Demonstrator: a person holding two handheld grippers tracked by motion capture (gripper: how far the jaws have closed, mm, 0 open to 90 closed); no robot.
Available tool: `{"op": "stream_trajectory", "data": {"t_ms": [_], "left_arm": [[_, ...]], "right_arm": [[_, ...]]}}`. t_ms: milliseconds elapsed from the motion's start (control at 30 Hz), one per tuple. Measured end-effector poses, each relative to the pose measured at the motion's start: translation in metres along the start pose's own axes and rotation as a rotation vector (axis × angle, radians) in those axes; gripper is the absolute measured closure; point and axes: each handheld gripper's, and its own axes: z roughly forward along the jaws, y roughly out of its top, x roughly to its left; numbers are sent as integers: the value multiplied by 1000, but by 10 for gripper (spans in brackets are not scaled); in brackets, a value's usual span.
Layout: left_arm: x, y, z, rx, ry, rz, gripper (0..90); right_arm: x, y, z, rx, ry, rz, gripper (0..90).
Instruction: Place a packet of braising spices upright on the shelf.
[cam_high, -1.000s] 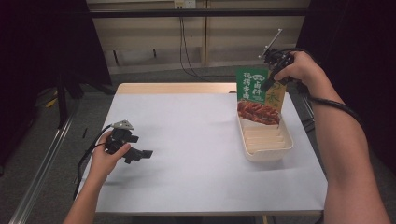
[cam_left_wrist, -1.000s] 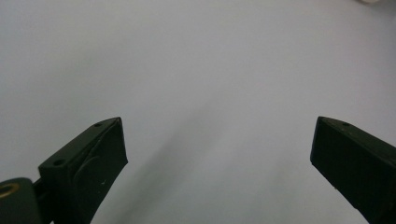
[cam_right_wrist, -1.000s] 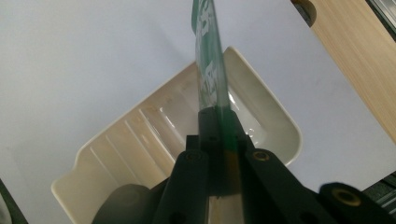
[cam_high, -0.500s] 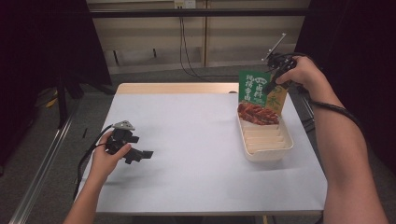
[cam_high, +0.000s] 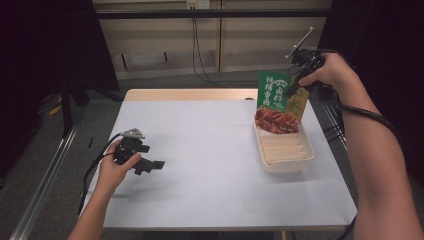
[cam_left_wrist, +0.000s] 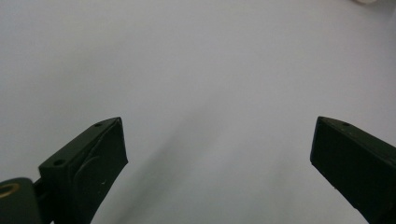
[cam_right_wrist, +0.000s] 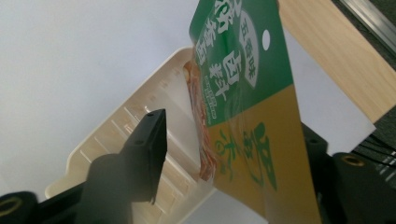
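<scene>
Jaws of the right gripper (cam_high: 296, 89) stand on either side of the pouch's (cam_high: 278, 102) yellow edge; whether they pinch it I cannot tell. It stands upright at the far end of the white tray (cam_high: 285, 162), its foot inside. Judging by its look, it is a light, flexible, slick film packet, best taken near a stiff sealed edge. The tray sits near the table's (cam_high: 210, 150) right edge, with wide bare room leftward. The left gripper (cam_high: 148, 165) rests low there, jaws spread, holding nothing.
</scene>
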Motion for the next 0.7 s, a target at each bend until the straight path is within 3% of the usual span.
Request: {"op": "stream_trajectory", "data": {"t_ms": [200,567,700], "left_arm": [[0,0,0,6,-8,-1,36],[0,2,-5,9,-9,9,36],[0,2,-4,11,-11,11,36]], "right_arm": [[5,2,-16,3,-20,12,323],[15,15,-41,4,-35,20,279],[20,19,-47,6,-28,-1,270]]}}
